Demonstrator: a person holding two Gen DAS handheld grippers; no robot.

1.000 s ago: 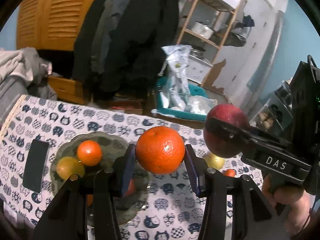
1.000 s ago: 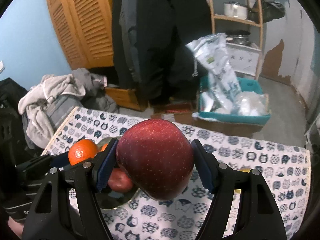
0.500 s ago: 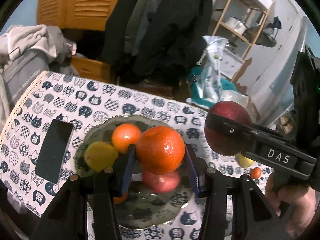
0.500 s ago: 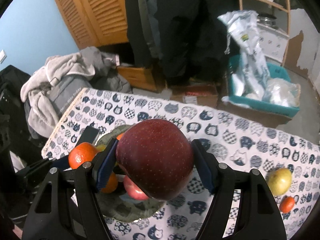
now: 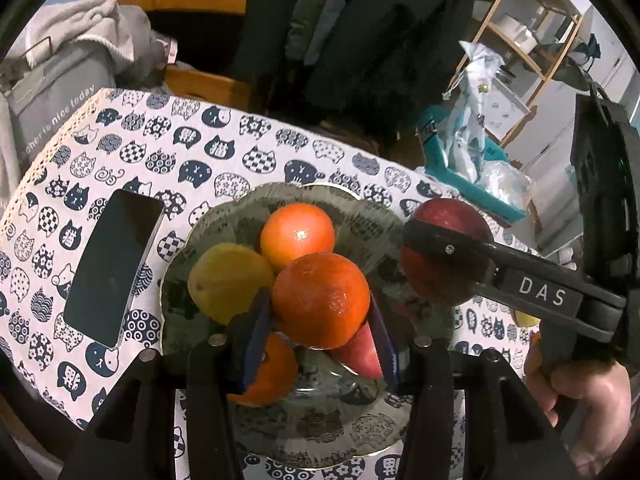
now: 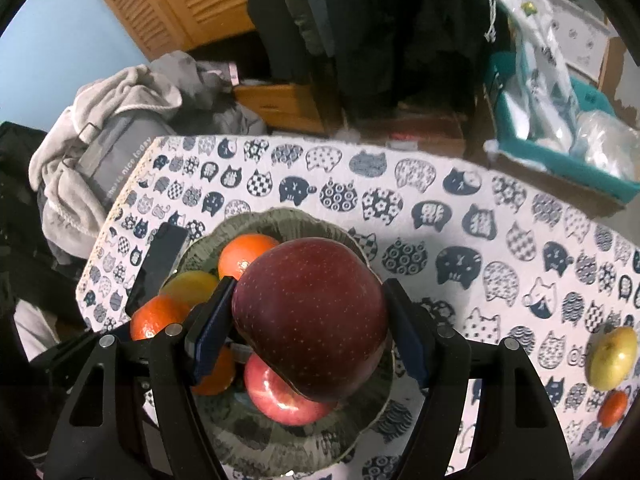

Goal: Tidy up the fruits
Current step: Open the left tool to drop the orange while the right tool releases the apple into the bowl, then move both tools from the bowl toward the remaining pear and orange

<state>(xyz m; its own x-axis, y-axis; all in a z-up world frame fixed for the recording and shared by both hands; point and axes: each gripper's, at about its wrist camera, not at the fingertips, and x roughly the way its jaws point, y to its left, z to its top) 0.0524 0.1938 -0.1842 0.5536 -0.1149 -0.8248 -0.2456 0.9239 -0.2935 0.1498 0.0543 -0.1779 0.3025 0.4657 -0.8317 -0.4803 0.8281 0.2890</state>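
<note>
So the scalloped grey-green glass bowl (image 5: 362, 216) sits on my counter with the cat-print cloth (image 6: 500, 240), and it's already got a fair pile in it: a smooth orange tangerine (image 5: 297, 235) at the far side, a yellow-green pear-ish fruit (image 5: 228, 280) on the left, another orange one (image 5: 272, 372) at the near side and a shiny red apple (image 6: 280, 394) near the middle.

My left gripper (image 5: 320, 316) has its fingers pinching a darker reddish orange (image 5: 320, 300), held over the middle of the bowl. I can't tell if it's touching the fruit underneath. My right gripper (image 6: 308, 332) has its fingers clamped on a big dark red apple (image 6: 310, 316), over the bowl's right half.

Out on the right of the counter, well apart from the bowl, there's a yellow-green apple (image 6: 612, 358) and a small orange mandarin (image 6: 612, 408) just nearer, cut off by the lens edge. A black phone (image 5: 114, 268) lies face up just left of the bowl.

The two held fruits and my fingers block most of the bowl's near half, so whatever else is down there I can't see.
</note>
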